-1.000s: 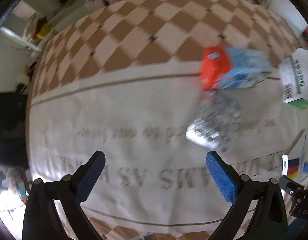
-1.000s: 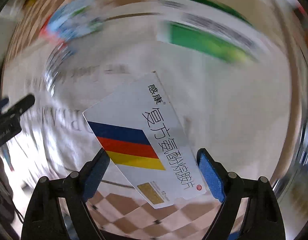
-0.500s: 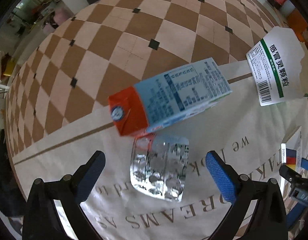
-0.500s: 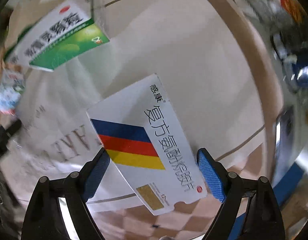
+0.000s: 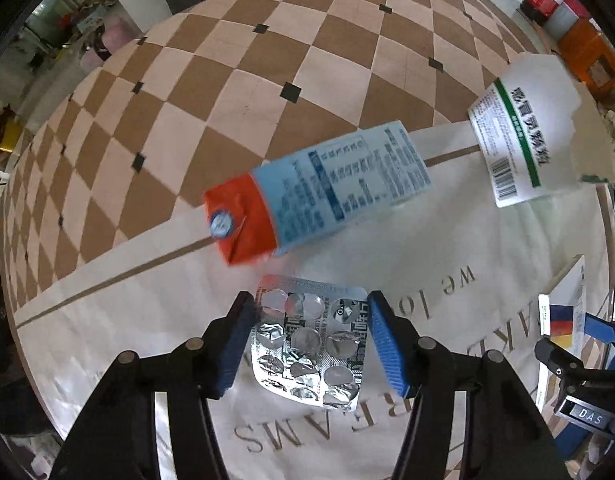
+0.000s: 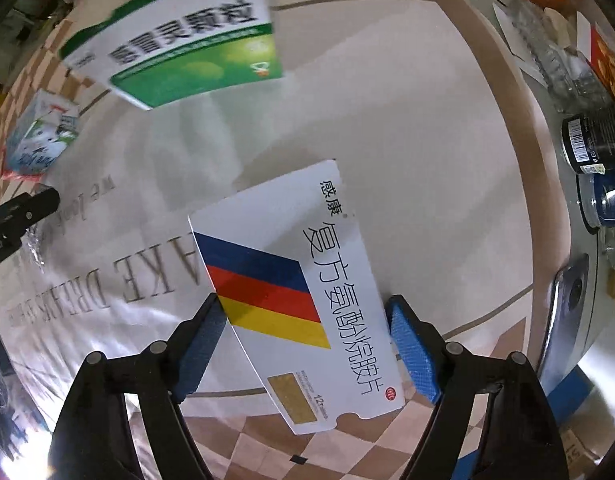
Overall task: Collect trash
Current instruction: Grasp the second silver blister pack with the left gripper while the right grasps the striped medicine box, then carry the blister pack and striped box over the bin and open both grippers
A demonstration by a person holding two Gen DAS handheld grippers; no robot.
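A cream rug [image 5: 447, 240] printed with lettering is lying over checkered floor tiles [image 5: 227, 92], and we are working at the pick-up step with 2 pieces at once. Our left tongs [image 5: 311, 344] have just been closing around a foil blister pack [image 5: 307, 344]; the pads are bracketing its edges, and we cannot tell if they are pressing yet. Our right tongs [image 6: 307, 354] have just been narrowing astride the striped medicine box [image 6: 291, 292], left pad touching. A milk carton [image 5: 319, 196] is lying just beyond the left tongs. Next we are judging both need a firm squeeze, then a lift.
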